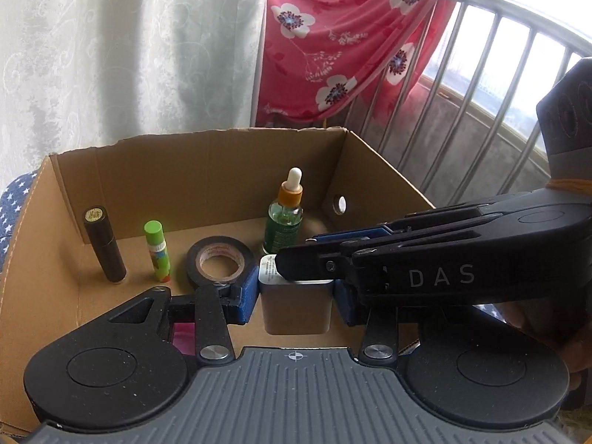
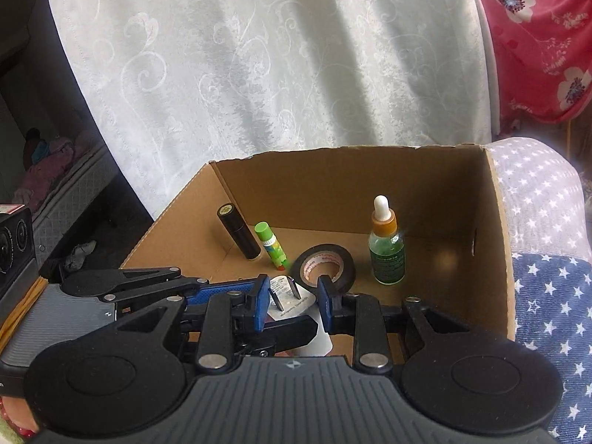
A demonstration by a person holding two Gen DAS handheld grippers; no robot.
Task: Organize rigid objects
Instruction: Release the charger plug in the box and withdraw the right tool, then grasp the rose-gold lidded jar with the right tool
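Charger (image 1: 295, 309) clamped by left gripper (image 1: 295, 296) and "DAS"-marked right gripper (image 2: 292, 305).

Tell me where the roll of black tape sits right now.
The roll of black tape lies flat on the floor of the cardboard box, between the green glue stick on its left and the dropper bottle on its right, in both wrist views.

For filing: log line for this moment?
held: white plastic plug adapter | by: left tongs, right tongs | over: brown cardboard box
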